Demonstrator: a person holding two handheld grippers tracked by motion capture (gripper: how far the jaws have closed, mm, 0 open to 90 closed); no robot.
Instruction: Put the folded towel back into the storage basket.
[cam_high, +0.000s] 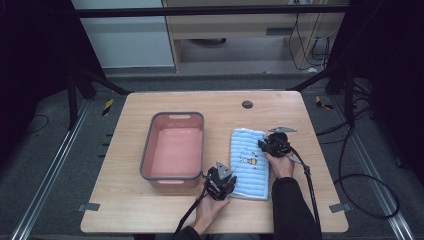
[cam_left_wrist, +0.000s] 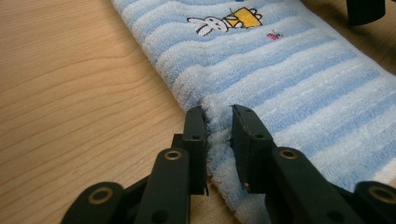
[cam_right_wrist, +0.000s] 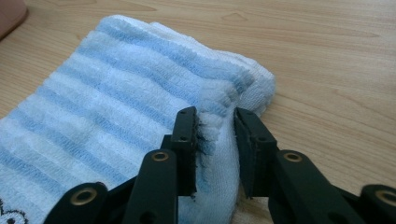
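A folded blue-and-white striped towel (cam_high: 248, 162) with a small rabbit picture (cam_left_wrist: 208, 25) lies on the wooden table, right of the middle. My left gripper (cam_high: 226, 181) pinches the towel's near left corner (cam_left_wrist: 217, 135), jaws shut on the cloth. At the far right corner my right gripper (cam_high: 263, 144) is shut on a bunched fold of the towel (cam_right_wrist: 217, 126). In the left gripper view the right gripper's black tip (cam_left_wrist: 366, 11) stands at the far end of the towel.
A pink plastic basin (cam_high: 174, 151) with a grey rim sits left of the towel, close to the left gripper. A dark round hole cover (cam_high: 247, 104) lies near the table's far edge. Cables trail from both grippers toward the near edge.
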